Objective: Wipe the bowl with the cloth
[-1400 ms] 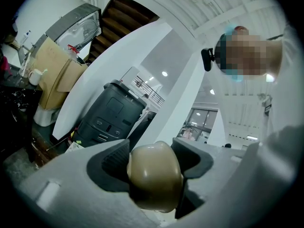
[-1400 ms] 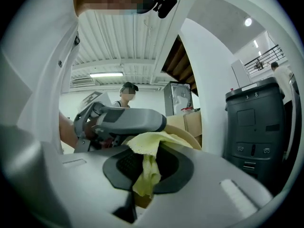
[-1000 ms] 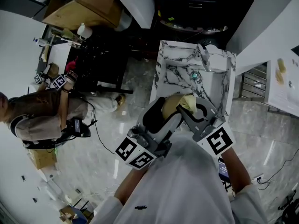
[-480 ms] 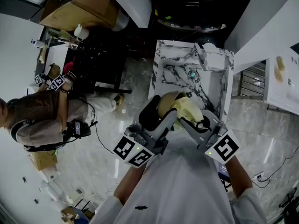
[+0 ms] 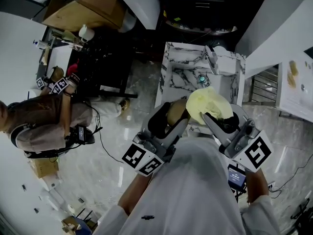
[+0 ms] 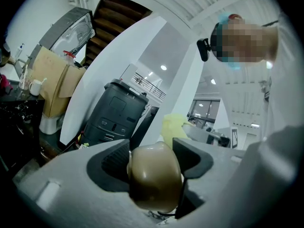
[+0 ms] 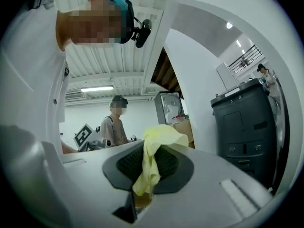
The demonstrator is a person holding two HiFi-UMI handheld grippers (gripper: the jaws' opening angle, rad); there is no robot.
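Note:
A small brown bowl (image 5: 177, 112) is held up in the air by my left gripper (image 5: 172, 124), whose jaws are shut on its rim; in the left gripper view the bowl (image 6: 154, 177) fills the gap between the pads. My right gripper (image 5: 211, 117) is shut on a yellow cloth (image 5: 208, 104), which spreads out just right of the bowl, touching or nearly touching it. In the right gripper view the cloth (image 7: 152, 158) hangs pinched between the jaws. Both grippers point upward, above the marble table (image 5: 176, 75).
The marble table has a small teal object (image 5: 202, 78) and a white box (image 5: 226, 61) on it. A person (image 5: 46, 119) with gripper cubes stands to the left near a dark desk (image 5: 102, 67). A dark grey machine (image 6: 116, 113) stands behind.
My right gripper has swung to the right and drawn the yellow cloth out from the bowl's mouth, so the cloth is now spread wide beside the bowl. The left gripper has barely moved.

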